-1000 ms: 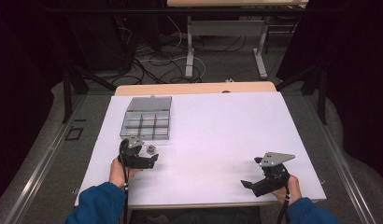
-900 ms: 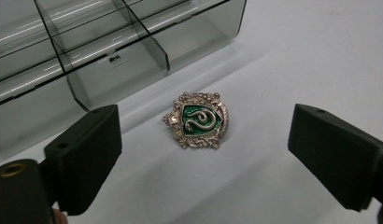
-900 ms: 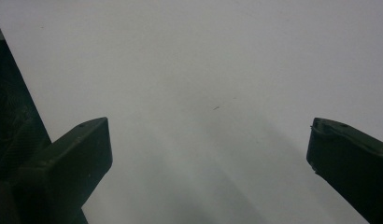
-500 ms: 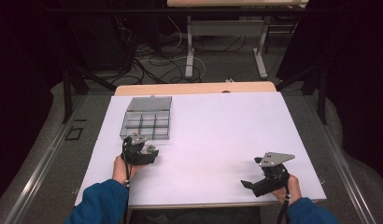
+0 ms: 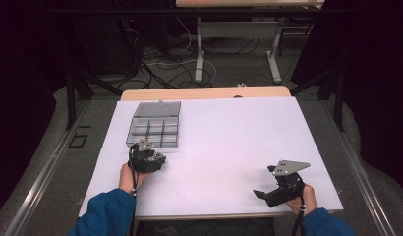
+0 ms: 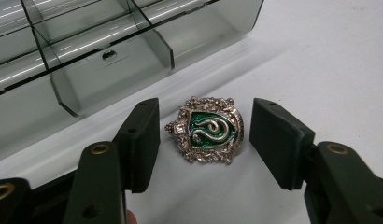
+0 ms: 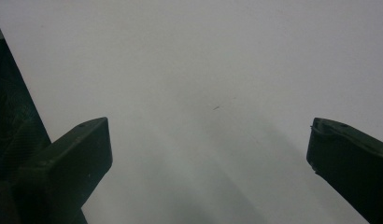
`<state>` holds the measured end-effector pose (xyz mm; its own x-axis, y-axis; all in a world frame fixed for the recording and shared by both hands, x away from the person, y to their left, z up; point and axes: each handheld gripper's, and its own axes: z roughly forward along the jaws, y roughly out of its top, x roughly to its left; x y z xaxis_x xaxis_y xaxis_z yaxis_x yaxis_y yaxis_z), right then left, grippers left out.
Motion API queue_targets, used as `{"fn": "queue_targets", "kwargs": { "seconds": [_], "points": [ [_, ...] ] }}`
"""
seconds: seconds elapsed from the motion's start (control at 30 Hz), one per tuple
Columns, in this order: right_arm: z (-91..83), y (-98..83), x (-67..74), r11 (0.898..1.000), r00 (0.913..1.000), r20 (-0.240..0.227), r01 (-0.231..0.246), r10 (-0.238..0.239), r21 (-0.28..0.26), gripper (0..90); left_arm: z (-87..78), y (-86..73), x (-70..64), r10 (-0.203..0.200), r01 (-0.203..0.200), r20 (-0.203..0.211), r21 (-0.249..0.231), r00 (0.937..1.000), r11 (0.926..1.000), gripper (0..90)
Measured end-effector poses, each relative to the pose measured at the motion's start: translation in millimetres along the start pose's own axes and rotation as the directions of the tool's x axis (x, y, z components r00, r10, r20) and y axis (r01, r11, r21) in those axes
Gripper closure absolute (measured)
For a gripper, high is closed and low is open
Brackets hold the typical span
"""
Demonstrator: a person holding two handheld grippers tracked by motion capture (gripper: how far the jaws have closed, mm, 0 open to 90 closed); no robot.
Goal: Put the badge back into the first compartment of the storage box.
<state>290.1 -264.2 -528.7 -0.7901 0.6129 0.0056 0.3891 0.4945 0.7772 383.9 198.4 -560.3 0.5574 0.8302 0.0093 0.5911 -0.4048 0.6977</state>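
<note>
A silver crest badge (image 6: 206, 129) with a green centre and a silver snake lies flat on the white table top. My left gripper (image 6: 203, 135) straddles it, one black pad (image 6: 143, 140) on each side. The jaws have just been closing, and a narrow gap still shows between each pad and the badge. In the high view the left gripper (image 5: 146, 158) sits just in front of the smoky clear compartment box (image 5: 155, 125). My right gripper (image 5: 261, 195) rests near the front right of the table, open, with bare white surface between its jaws (image 7: 208, 154).
The compartment box (image 6: 87, 60) has its lid open and several divided cells, close behind the badge. The white table top (image 5: 229, 142) stretches wide between the two hands. Table legs and cables lie on the floor beyond the far edge.
The left gripper has edged slightly forward toward the box and now covers the badge that showed beside it. The right gripper has not moved.
</note>
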Motion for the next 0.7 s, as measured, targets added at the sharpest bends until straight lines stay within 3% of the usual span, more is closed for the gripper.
{"fn": "queue_targets", "kwargs": {
  "seconds": [0.7],
  "points": [
    [-0.1, 0.0, 1.0, 1.0, 0.9999, 0.006, -0.009, 0.009, 0.005, 0.0, 1.3, -0.7, 0.7, -0.016, 0.017, 0.022, -0.002, 0.9996, 0.9999, 50.7]
  ]
}}
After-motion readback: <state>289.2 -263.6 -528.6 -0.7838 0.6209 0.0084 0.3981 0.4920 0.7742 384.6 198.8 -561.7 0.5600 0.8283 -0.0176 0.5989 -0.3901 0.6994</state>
